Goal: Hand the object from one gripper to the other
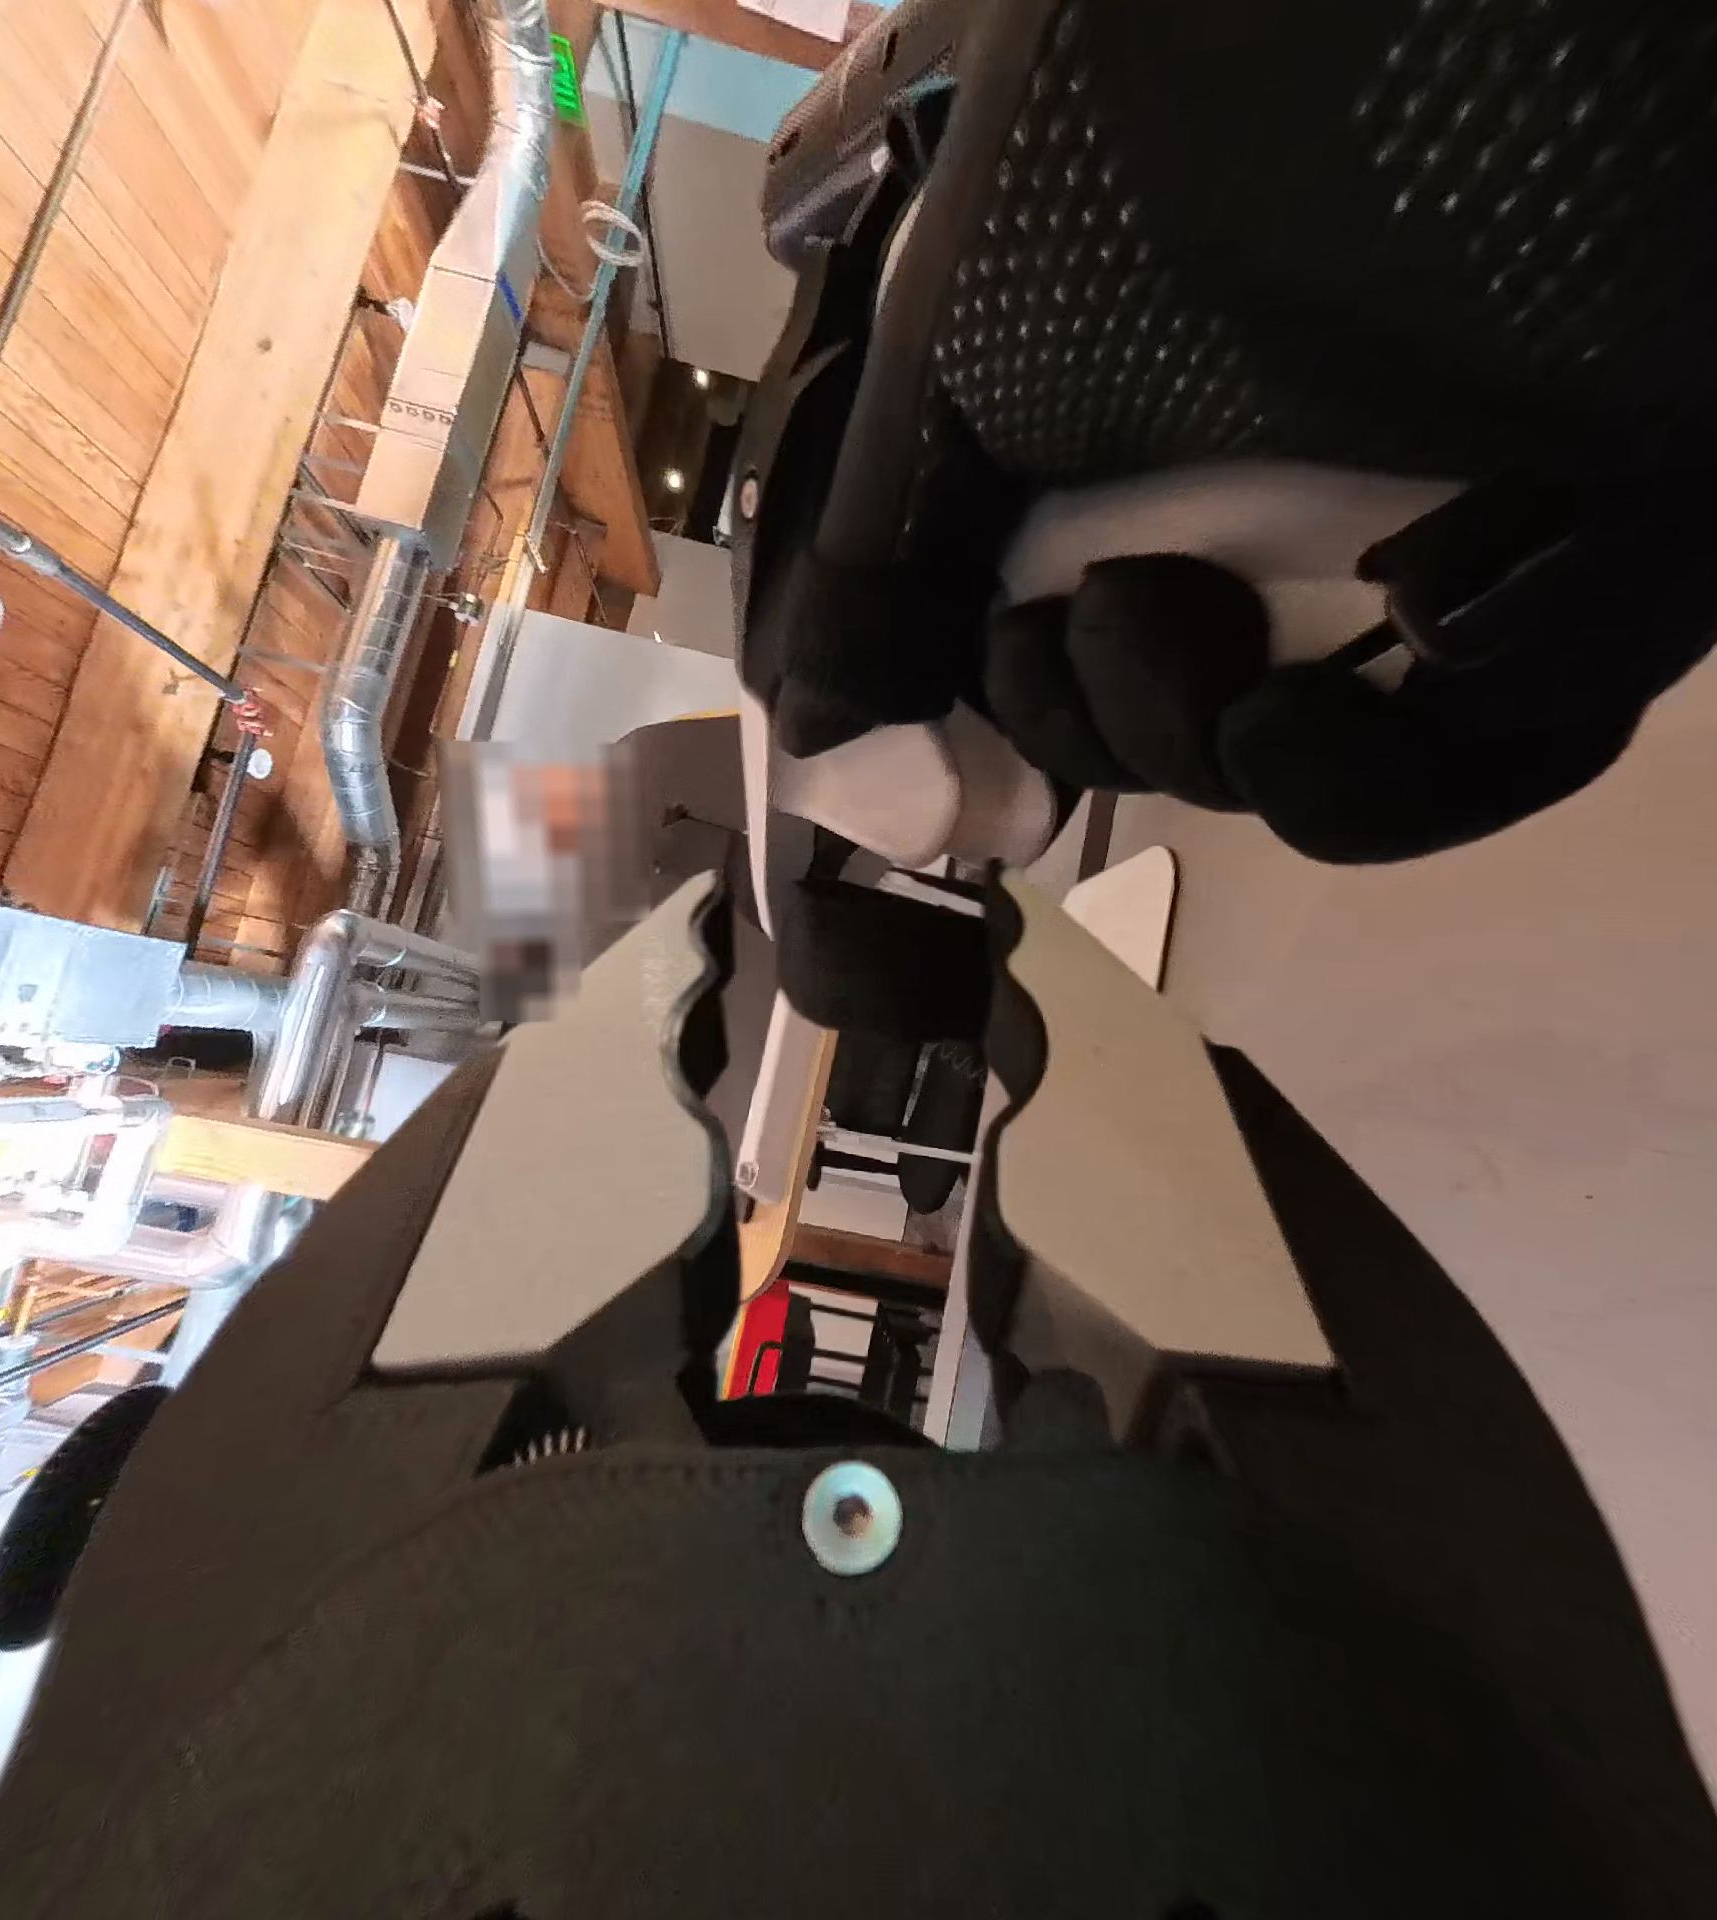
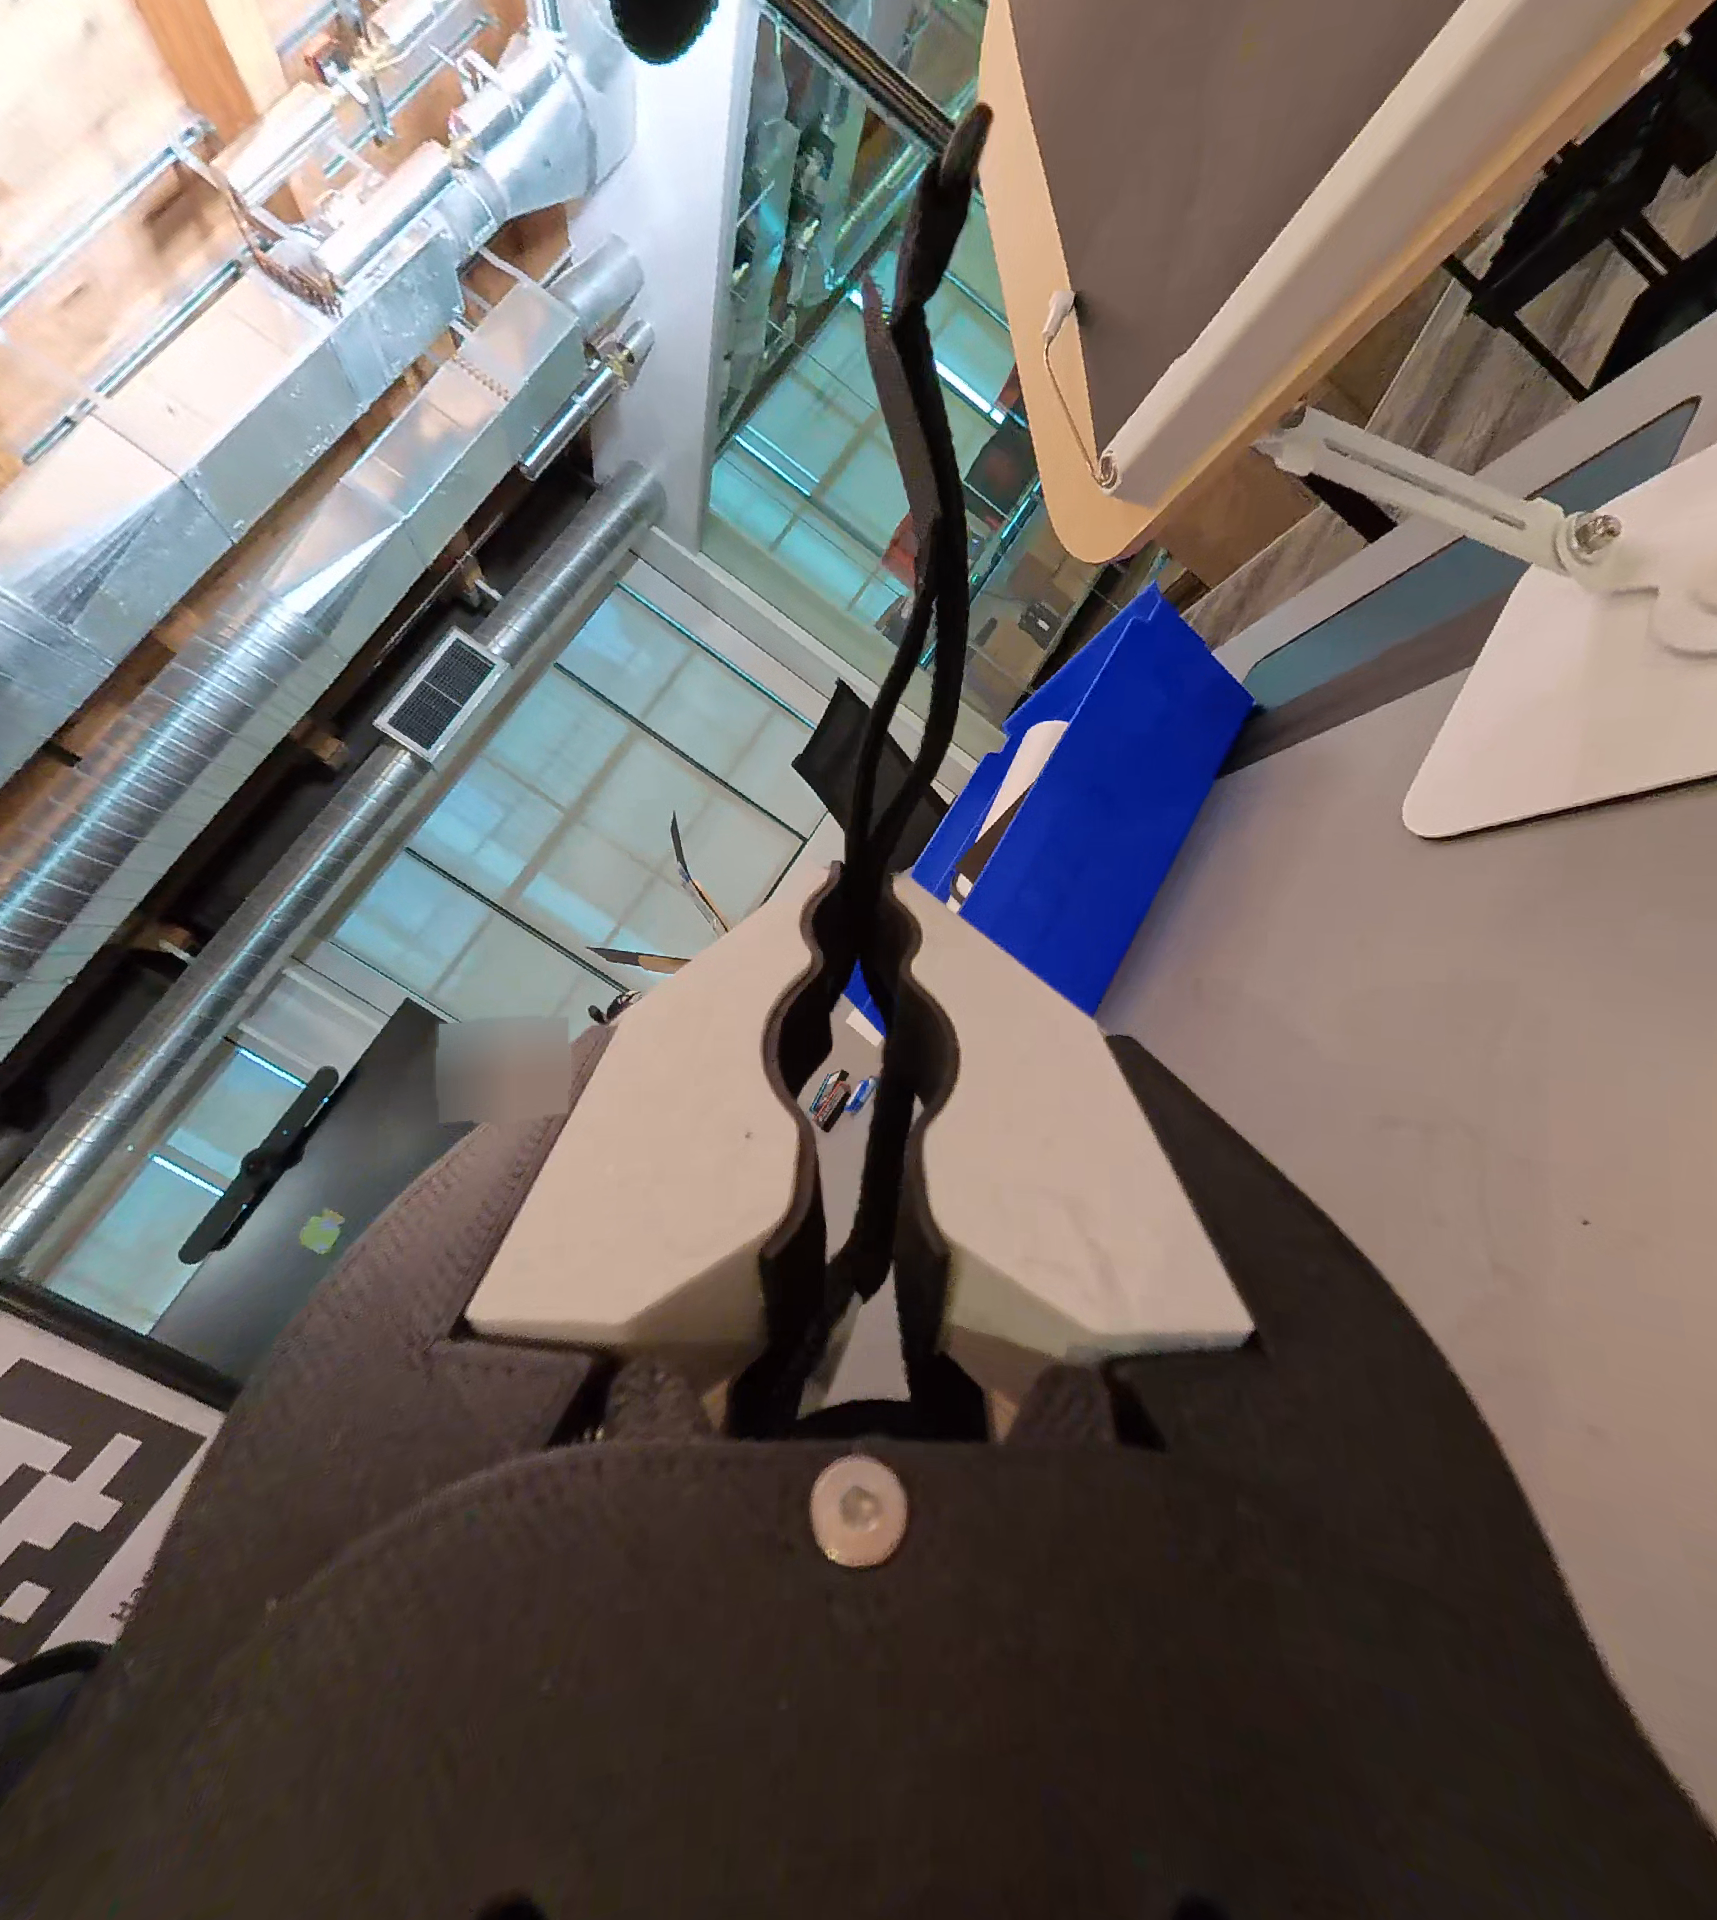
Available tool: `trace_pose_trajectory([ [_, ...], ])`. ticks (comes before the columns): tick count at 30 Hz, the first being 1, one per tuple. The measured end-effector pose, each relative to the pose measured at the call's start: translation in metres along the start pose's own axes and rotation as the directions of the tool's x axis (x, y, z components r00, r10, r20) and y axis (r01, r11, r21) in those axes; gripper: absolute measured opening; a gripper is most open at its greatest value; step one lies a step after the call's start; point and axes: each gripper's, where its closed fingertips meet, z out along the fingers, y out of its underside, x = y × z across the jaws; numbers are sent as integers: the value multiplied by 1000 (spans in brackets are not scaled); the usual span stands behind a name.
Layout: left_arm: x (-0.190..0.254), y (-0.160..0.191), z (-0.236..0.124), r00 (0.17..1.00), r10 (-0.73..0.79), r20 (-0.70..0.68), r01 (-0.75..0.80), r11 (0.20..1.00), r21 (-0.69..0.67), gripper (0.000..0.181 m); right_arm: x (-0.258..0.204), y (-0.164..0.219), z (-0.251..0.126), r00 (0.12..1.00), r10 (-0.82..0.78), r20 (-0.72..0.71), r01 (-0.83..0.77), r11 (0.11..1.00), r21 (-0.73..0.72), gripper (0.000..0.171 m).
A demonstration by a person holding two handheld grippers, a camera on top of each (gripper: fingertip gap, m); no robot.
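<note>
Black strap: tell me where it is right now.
In the right wrist view, the black strap is pinched between the right hand-held gripper's fingers, extending beyond the tips, with the blue bin just right of it.

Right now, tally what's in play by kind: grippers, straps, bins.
Grippers: 2, left gripper open, right gripper shut on the strap
Black strap: 1
Blue bin: 1
Total: 4

Black strap (image 2: 921, 582): lower end hidden between the gripper's fingers. Gloved hand (image 1: 1197, 686): cut off at the right edge, covering the white handle (image 1: 895, 800).
</note>
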Motion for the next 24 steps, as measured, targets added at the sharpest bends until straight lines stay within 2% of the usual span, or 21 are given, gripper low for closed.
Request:
trace_pose_trajectory([
  [1,2,-1,0,1000,-3,-14,3,1000,5,31,0,1,0,1000,-2,-3,2,1000,-4,1],
  [6,3,-1,0,998,-27,-63,28,1000,4,10,4,0,-2,999,-46,-29,45,999,-25,1],
  [7,2,-1,0,996,-39,-75,39,999,7,11,3,0,-2,999,-43,-24,42,999,-23,1],
  [12,-6,5,2,995,-65,-72,64,998,-18,54,2,-3,-4,999,-35,-20,35,999,-17,1],
  [16,1,11,4,995,-48,-84,44,998,-49,51,0,-3,-4,999,-34,-18,34,999,-17,1],
  [18,3,11,4,996,-33,-79,29,998,-47,37,0,-2,-3,999,-38,-20,37,999,-25,1],
  [24,5,18,1,999,-20,-37,18,999,-36,71,1,-6,-6,999,-22,-23,22,1000,-11,1],
])
